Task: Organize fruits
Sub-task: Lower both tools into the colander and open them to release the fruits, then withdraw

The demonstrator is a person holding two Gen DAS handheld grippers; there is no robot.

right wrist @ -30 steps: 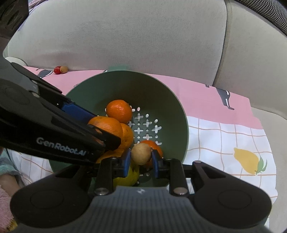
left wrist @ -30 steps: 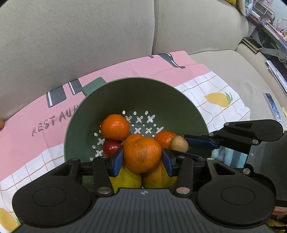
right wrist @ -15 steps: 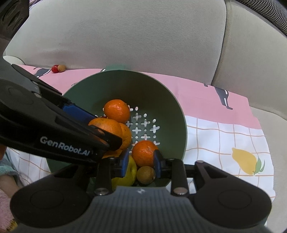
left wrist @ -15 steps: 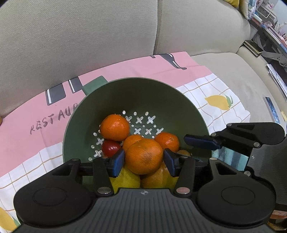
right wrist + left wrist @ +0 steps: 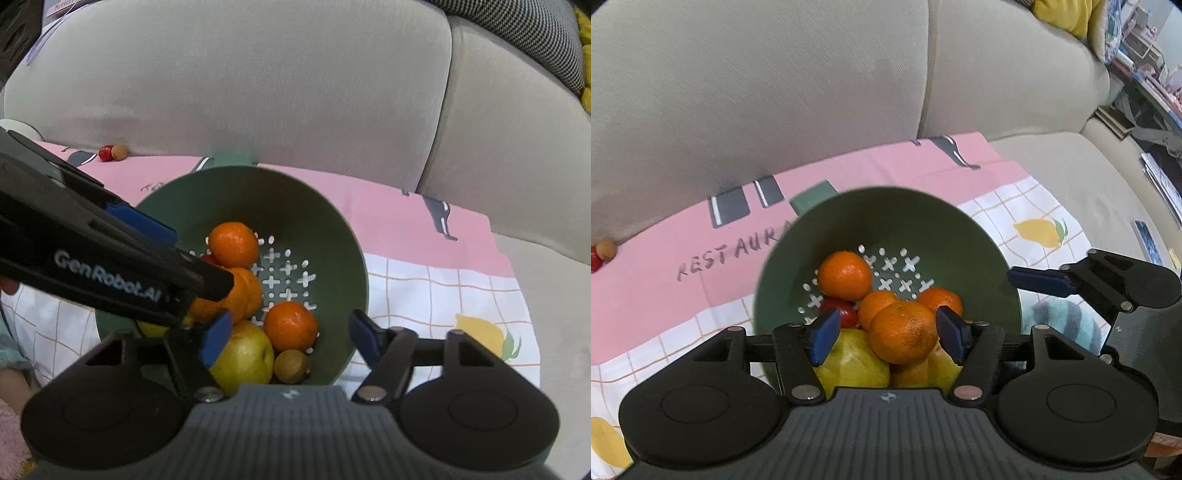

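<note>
I've just been opening both grippers, left gripper (image 5: pixel 888 338) and right gripper (image 5: pixel 288 338), over the bowl (image 5: pixel 886 206), holding nothing; next, the two small fruits (image 5: pixel 112 152) at ten o'clock.

Both tongs tilt steeply down over the green colander (image 5: pixel 886 221). The left tongs (image 5: pixel 892 334) have just been opening, pads clear of an orange between them. The right tongs (image 5: pixel 291 338) have just spread wide, gripping nothing.

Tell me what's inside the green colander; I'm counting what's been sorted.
The green colander holds four oranges, a yellow pear-like fruit, a small brown fruit and a red fruit. The left gripper covers part of the pile, so more may lie underneath.
</note>
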